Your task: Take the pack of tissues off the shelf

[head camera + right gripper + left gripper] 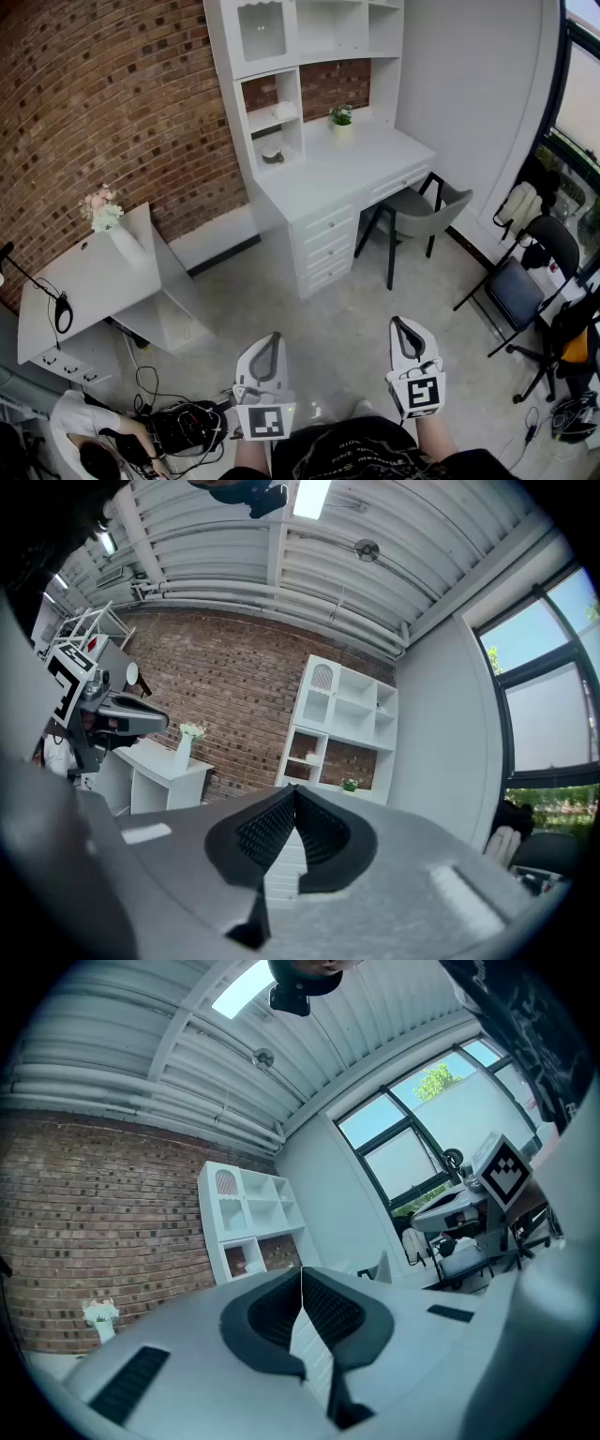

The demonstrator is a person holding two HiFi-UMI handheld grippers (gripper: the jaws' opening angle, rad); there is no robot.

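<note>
Both arms out in front of me, pointing level, side by side and apart. My left gripper (271,337) has its 2 jaws closed tip to tip with nothing between them. My right gripper (403,323) is the same, pinched together and empty, slightly further ahead.
</note>
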